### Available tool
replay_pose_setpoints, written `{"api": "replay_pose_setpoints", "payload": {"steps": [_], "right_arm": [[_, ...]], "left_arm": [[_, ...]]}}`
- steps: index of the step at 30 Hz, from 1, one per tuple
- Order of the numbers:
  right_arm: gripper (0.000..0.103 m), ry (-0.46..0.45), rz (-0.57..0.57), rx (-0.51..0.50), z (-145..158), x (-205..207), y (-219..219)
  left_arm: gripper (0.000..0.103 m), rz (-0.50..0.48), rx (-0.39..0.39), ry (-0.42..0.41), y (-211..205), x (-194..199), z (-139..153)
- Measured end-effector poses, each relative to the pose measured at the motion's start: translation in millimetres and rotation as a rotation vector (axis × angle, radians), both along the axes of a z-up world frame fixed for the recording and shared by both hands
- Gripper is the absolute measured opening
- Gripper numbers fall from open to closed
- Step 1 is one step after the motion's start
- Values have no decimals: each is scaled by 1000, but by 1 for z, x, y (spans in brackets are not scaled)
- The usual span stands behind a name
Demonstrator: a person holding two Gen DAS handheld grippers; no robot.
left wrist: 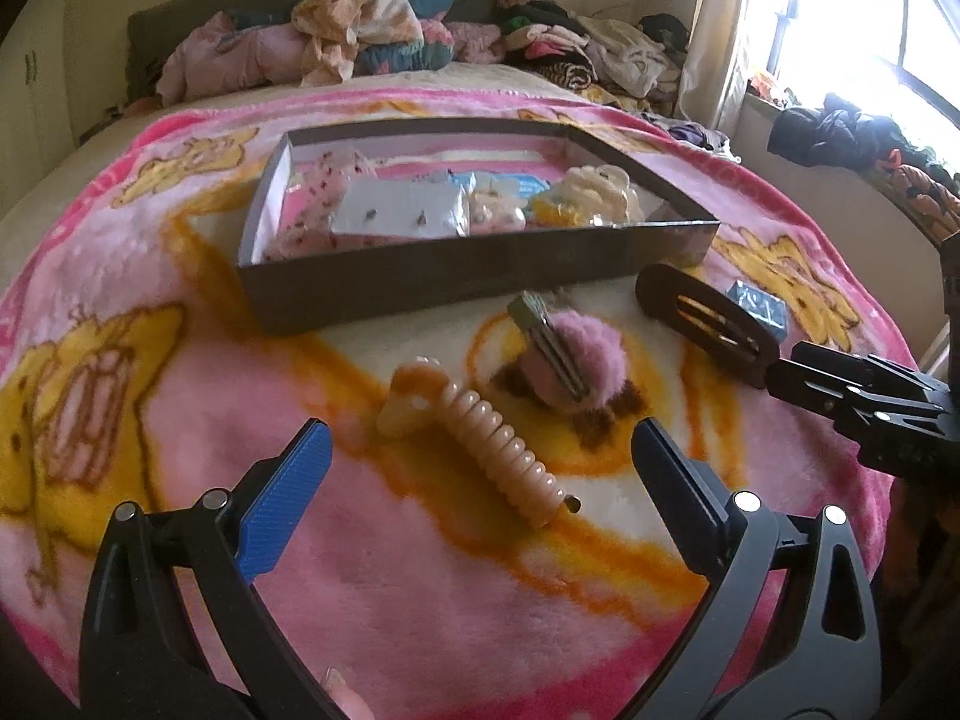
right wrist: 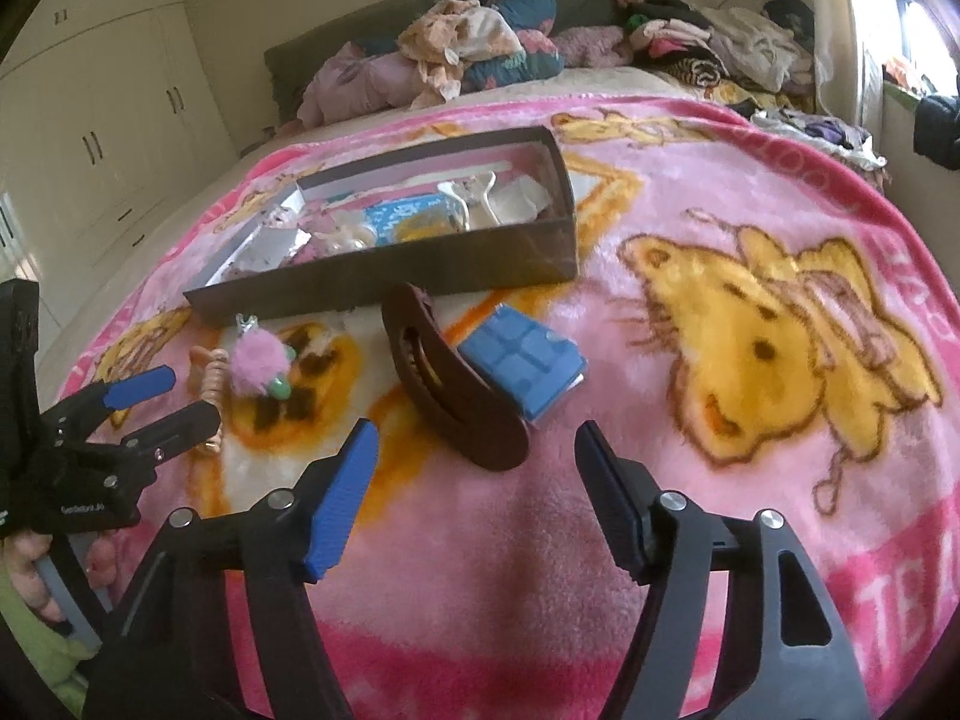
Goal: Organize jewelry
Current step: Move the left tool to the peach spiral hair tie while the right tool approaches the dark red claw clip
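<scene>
Angling downward over blanket, left hand-held gripper agape, right hand-held gripper agape, empty.

Bed: pink cartoon-print fleece blanket fills the frame.
On it: dark shallow cardboard box, centre; beige ribbed hair clip, pink pompom clip, brown oval barrette, blue packet below.

Left tongs: angled downward, blue-padded fingers spread wide, nothing gripped between them. A fingertip of the holding hand shows at the near edge. Right tongs: angled downward likewise, fingers parted, pads touching nothing. In the right wrist view the left hand grips its handle at far left, a green sleeve below it.
</scene>
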State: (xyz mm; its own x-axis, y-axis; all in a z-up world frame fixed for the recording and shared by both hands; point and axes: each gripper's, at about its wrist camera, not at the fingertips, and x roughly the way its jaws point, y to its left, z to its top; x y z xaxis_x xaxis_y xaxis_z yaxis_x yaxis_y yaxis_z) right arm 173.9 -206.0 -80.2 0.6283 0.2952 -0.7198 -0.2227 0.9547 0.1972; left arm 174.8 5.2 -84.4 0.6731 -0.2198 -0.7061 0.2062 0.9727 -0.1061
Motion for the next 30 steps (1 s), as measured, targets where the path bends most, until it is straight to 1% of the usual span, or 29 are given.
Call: {"api": "replay_pose_setpoints", "payload": {"steps": [1,2,4,6,9,12,17,21,25,27,28,29,30], "right_arm": [[59,11,3,7,-2,2,0],[52,20,7,14,-4,3,-1],[48,25,15,15,-5,2,0],[46,24,24,14,-5,0,2],[45,17,40,11,-3,-3,6],[41,14,61,16,-2,-4,10],[40,3,93,-10,-3,-2,21],[40,-6,113,-51,-5,7,34],[32,-17,135,-77,-7,17,46],[28,-17,141,-81,-8,24,52],[25,-18,144,-82,-8,27,54],[19,-18,148,-85,-8,29,57],[15,-14,152,-87,-9,33,59]], "left_arm": [[91,2,-2,5,0,2,-2],[91,4,-5,8,0,3,-3],[91,4,-10,13,-1,5,-5],[91,5,-6,13,-3,6,-6],[87,11,-5,19,-2,7,-9],[81,17,0,24,0,8,-10],[65,30,6,31,5,11,-10],[58,34,4,37,9,11,-10],[50,29,-3,41,10,11,-9],[49,27,-4,44,10,11,-9],[48,26,-4,46,11,11,-9],[47,23,-5,47,11,11,-9],[46,23,-8,48,11,10,-9]]}}
